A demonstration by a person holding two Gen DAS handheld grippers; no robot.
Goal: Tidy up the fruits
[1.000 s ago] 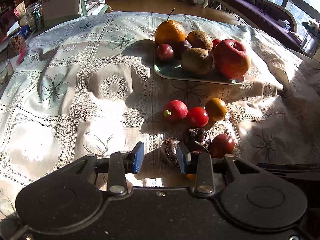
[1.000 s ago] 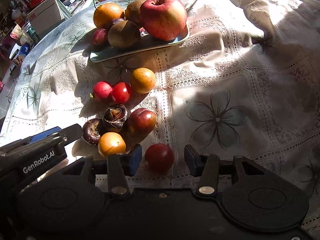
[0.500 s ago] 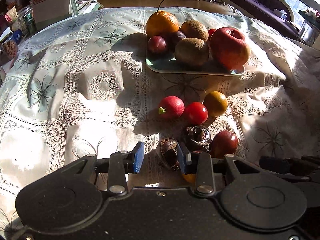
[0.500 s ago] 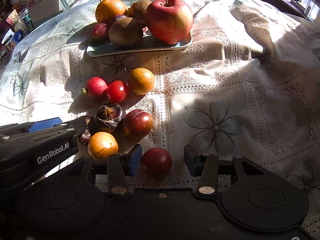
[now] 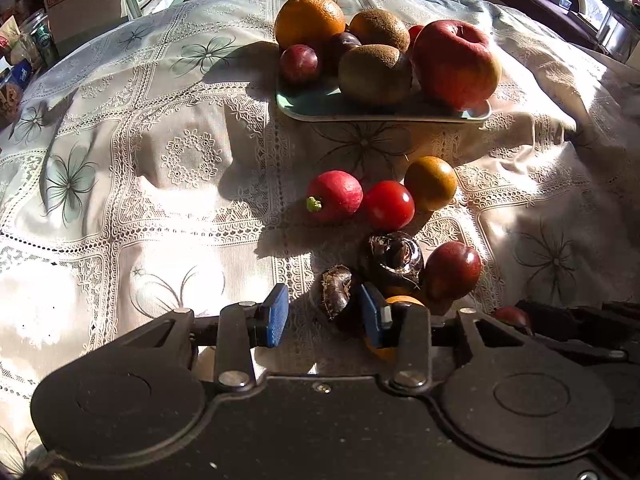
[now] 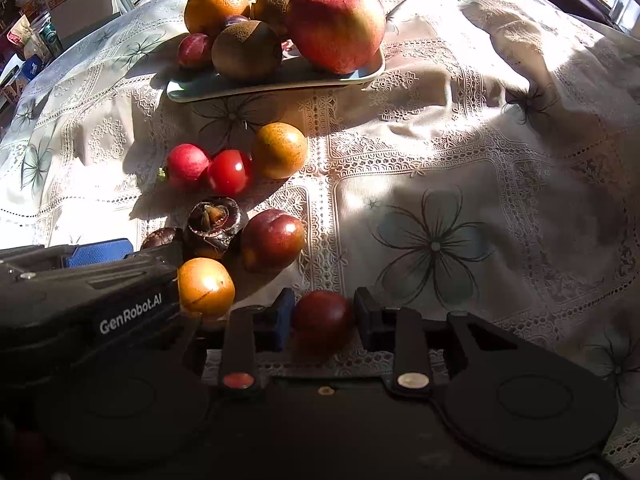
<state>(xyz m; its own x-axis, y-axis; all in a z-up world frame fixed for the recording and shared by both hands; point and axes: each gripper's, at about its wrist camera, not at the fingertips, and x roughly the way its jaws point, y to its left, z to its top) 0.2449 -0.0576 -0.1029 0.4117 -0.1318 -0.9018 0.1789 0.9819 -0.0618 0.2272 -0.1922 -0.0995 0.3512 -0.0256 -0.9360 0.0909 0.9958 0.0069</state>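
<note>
My right gripper (image 6: 320,320) sits low over the lace tablecloth (image 6: 440,140) with a small dark red plum (image 6: 322,318) between its blue pads; the pads stand just at its two sides, and I cannot tell whether they press it yet. Beside it my left gripper's black body (image 6: 92,304) carries white lettering, "GenRobot.AI".

My left gripper (image 5: 324,314) has its jaws apart. A wrinkled dark brown water chestnut (image 5: 336,292) lies between them, close against the right pad (image 5: 370,314), with a clear gap to the left pad.

Just past the right pad a smooth orange kumquat-like fruit (image 6: 206,286) shines in the sun. Behind it a second, glossy water chestnut (image 6: 214,220) shows a pale stub at its top, touching a larger, mottled red plum (image 6: 272,240).

Farther on, three round fruits sit in a row, touching: a matte pink-red radish-like one with a green stub (image 5: 334,196), a glossy red cherry tomato (image 5: 388,204), and a speckled orange-brown fruit (image 5: 430,182).

Beyond them a pale green oblong plate (image 5: 312,106) holds a pebbled orange with its stem (image 5: 310,20), two fuzzy brown kiwis (image 5: 374,72), two dusky plums (image 5: 300,64) and a big red apple (image 5: 454,62), all crowded together.

At the far left a cardboard box (image 5: 84,4) bears a red label, too small to read.
</note>
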